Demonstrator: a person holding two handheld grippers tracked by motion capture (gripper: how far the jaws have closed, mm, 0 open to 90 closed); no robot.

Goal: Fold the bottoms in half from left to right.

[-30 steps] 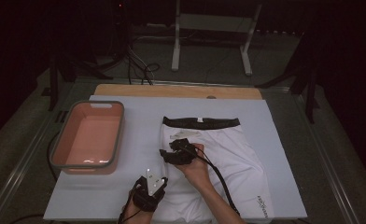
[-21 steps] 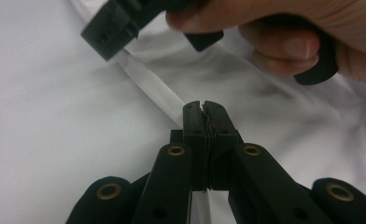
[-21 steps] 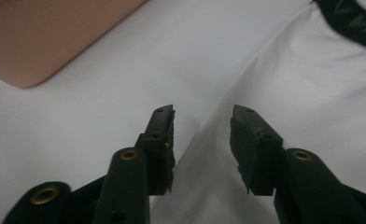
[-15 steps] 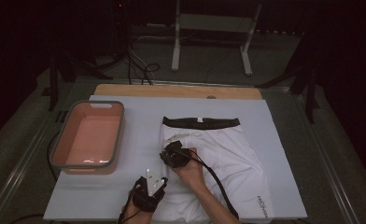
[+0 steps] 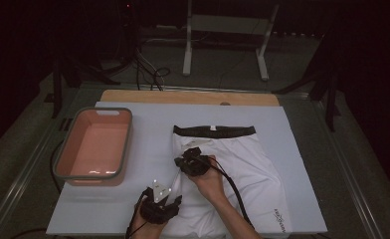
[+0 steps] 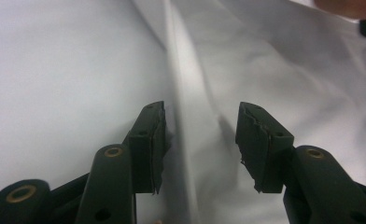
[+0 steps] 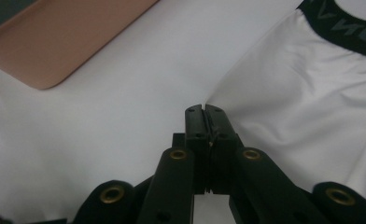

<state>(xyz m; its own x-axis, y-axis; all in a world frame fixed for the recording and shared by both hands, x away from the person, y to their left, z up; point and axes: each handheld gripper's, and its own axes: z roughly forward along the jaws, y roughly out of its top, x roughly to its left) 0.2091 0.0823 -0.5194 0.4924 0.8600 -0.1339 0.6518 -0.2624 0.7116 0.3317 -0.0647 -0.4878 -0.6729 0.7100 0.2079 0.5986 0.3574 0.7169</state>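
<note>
The white fabric garment with a black waistband lies flat on the white table cover, right of the pink plastic tub. We pinch its left edge in our right gripper, jaws shut on cloth. Our left gripper has just been opening, a fabric ridge loose between its jaws. We judge a fold is starting; next, our left must close on that edge.
</note>
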